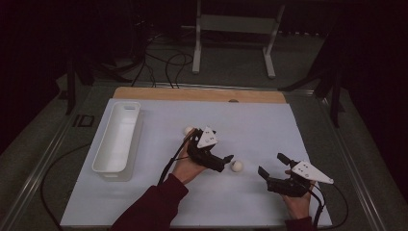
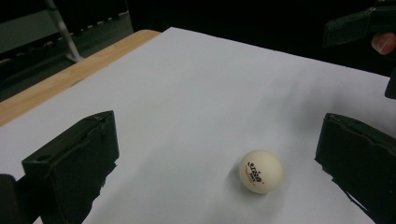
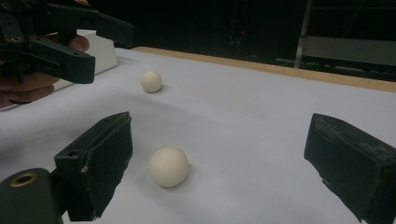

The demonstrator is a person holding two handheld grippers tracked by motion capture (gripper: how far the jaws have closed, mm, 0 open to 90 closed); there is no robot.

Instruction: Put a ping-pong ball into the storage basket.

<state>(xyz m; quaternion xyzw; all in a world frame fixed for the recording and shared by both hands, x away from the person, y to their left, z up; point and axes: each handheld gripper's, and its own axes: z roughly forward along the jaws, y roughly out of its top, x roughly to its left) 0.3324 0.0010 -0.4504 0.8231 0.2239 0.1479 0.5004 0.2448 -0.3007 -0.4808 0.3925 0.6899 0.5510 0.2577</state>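
Note:
A white ping-pong ball (image 1: 236,166) lies on the white table sheet between my two grippers. My left gripper (image 1: 225,162) is open just left of it. In the left gripper view the ball (image 2: 260,171), with red print on it, rests on the sheet between the wide-apart jaws of that gripper (image 2: 217,154), nearer the right one. My right gripper (image 1: 270,163) is open a short way right of the ball. In the right gripper view the ball (image 3: 169,166) lies ahead of this gripper (image 3: 219,154), close to its left jaw. A second ball (image 1: 188,130) (image 3: 151,80) sits farther back.
A long white tray (image 1: 118,137) stands along the sheet's left side, and its corner (image 3: 100,51) appears behind the left gripper. A wooden table edge (image 1: 202,94) runs along the back. Cables and a white stand (image 1: 235,29) lie on the floor beyond.

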